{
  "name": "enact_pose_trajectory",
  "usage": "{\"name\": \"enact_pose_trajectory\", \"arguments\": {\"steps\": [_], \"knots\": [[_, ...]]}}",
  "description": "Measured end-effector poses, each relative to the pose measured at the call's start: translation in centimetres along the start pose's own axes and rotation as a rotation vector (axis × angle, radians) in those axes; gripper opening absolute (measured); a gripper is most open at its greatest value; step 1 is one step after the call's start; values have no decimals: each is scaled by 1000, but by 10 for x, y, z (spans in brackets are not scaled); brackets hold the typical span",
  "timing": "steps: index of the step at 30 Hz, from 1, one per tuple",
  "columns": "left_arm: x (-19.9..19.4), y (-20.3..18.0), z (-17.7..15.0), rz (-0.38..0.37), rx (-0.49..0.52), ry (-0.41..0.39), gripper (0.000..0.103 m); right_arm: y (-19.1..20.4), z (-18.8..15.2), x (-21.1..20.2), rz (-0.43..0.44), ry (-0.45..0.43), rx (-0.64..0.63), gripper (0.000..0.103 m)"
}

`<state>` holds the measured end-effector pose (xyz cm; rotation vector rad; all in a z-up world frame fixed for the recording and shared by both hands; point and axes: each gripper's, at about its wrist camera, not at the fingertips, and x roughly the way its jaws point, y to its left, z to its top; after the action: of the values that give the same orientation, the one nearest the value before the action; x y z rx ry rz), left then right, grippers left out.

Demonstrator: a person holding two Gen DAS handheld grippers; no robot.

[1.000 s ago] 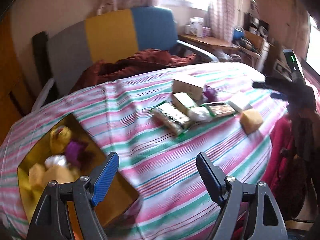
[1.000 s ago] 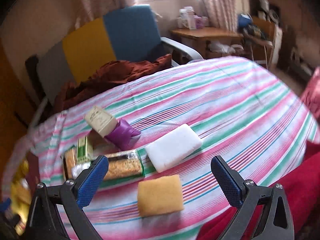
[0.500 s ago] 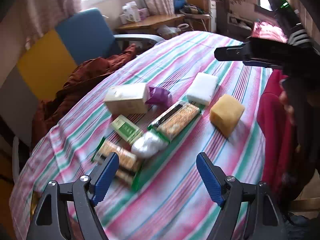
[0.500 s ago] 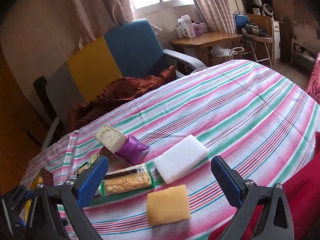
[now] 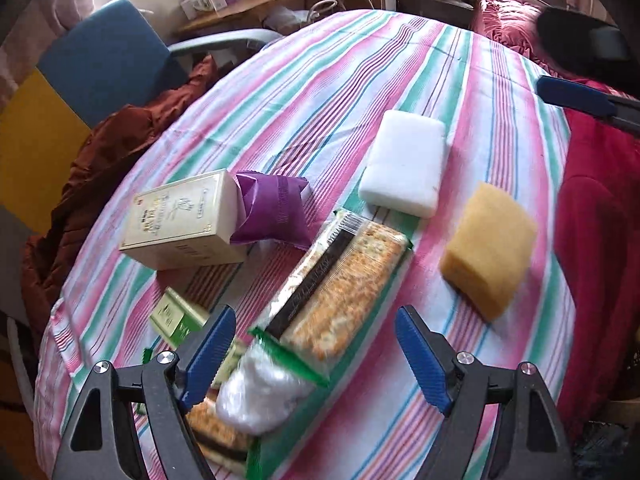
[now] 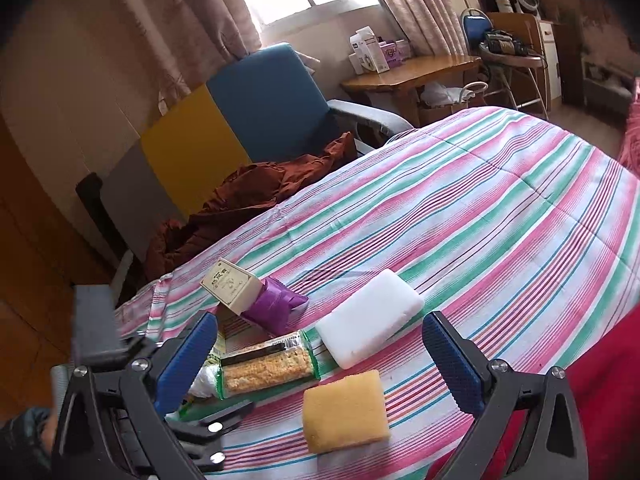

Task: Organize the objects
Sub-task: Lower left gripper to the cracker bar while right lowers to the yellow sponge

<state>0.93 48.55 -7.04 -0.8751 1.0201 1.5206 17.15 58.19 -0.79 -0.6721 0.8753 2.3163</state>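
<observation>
Loose objects lie on the striped cloth: a cream box (image 5: 184, 220) (image 6: 232, 286), a purple pouch (image 5: 274, 210) (image 6: 276, 306), a white block (image 5: 404, 168) (image 6: 370, 328), a yellow sponge (image 5: 488, 256) (image 6: 344, 412), a green-edged cracker pack (image 5: 340, 292) (image 6: 268, 368), a white wad (image 5: 260, 398) and a small green box (image 5: 176, 318). My left gripper (image 5: 316, 356) is open, low over the cracker pack and wad. My right gripper (image 6: 320, 364) is open and empty, above the sponge and white block.
A blue, yellow and grey chair (image 6: 224, 128) with a rust-brown cloth (image 6: 240, 204) stands behind the table. A wooden desk (image 6: 408, 72) with boxes stands by the window. Red fabric (image 5: 600, 200) lies past the table's right edge.
My left gripper has swung right, away from the yellow box of toys, and closed in low over the cracker pack. My right gripper has risen slightly and stays open.
</observation>
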Motion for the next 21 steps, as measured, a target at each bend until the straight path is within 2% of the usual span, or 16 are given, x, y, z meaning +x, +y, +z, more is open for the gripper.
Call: {"name": "enact_pose_trajectory", "arguments": {"steps": [7,8,10,15,21], "knots": [[17,1,13,-40,10,22,83,-3,1,1,22,7,14,103],[20,1,14,-45,4,29,81,-3,1,1,24,9,14,103],[24,3,14,-87,-33,35,58,-3,1,2,24,9,14,103],[8,-2,1,-52,-89,-27,43,-3,1,2,23,10,19,103],[-42,-14,-37,-49,-188,-111,37,-2,0,4,6,20,1,103]]}}
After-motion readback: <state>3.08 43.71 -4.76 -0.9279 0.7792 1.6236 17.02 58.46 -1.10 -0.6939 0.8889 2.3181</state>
